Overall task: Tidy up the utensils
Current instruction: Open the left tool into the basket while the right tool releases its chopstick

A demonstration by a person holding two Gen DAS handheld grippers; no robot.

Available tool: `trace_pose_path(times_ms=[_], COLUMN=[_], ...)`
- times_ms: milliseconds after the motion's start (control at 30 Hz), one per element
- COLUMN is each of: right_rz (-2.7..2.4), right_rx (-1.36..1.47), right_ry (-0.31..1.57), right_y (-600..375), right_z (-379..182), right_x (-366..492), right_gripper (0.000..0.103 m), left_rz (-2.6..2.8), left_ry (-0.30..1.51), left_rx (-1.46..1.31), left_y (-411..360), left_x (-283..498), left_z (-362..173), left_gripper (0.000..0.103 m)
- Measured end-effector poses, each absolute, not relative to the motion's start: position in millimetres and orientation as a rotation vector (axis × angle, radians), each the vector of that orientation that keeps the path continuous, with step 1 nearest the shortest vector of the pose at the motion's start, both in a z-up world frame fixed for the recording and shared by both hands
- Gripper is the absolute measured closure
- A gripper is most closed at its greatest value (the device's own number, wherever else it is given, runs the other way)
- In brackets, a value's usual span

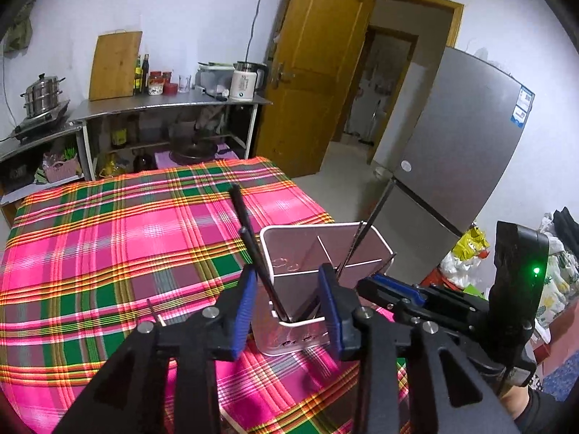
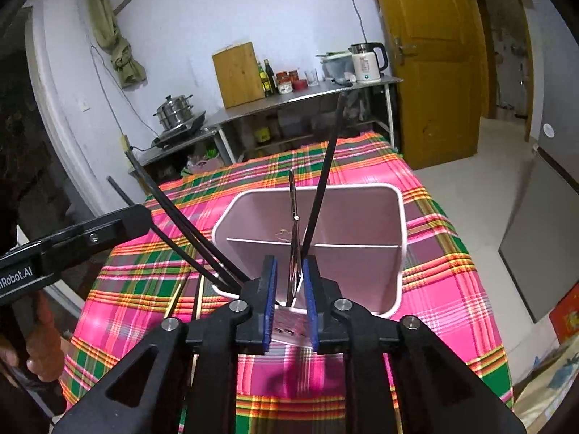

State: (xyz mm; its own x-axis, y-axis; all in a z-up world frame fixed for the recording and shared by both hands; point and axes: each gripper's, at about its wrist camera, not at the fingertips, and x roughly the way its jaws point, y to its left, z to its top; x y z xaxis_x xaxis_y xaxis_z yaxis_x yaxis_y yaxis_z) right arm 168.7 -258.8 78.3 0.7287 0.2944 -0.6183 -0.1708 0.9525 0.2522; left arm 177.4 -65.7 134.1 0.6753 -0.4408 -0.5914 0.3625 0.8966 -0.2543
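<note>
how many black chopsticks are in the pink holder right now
3 black chopsticks. Two lean together out of the near left corner of the pink holder. The third stands steeper in the near compartment, beside a metal utensil. More may be hidden inside.

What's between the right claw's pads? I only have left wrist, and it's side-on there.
Observer: A thin metal utensil, seen edge-on. It stands in the caddy, on the near side of the divider.
Operator: Gripped?
Observer: No. The right claw is open: its pads stand wider than the utensil.
Operator: Anything else in there?
Observer: One black chopstick. It leans up and to the right from beside the right-hand pad.
</note>
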Motion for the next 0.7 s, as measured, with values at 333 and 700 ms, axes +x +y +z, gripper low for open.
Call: trace_pose_path(times_ms=[333,700], right_rz=[0.252,0.368], right_rx=[0.206,0.150], right_ry=[0.640,0.657], right_y=[-262.9,-235.5], right_z=[96.5,92.7], right_x=[141.3,111.6], right_gripper=[0.075,0.075], left_rz=[-0.412,-0.259], left_ry=[0.629,0.647], left_rx=[-0.125,-0.150], left_y=[-30.2,31.2], left_x=[140.1,107.1], left_z=[145.5,113.9], left_gripper=[0.062,0.062])
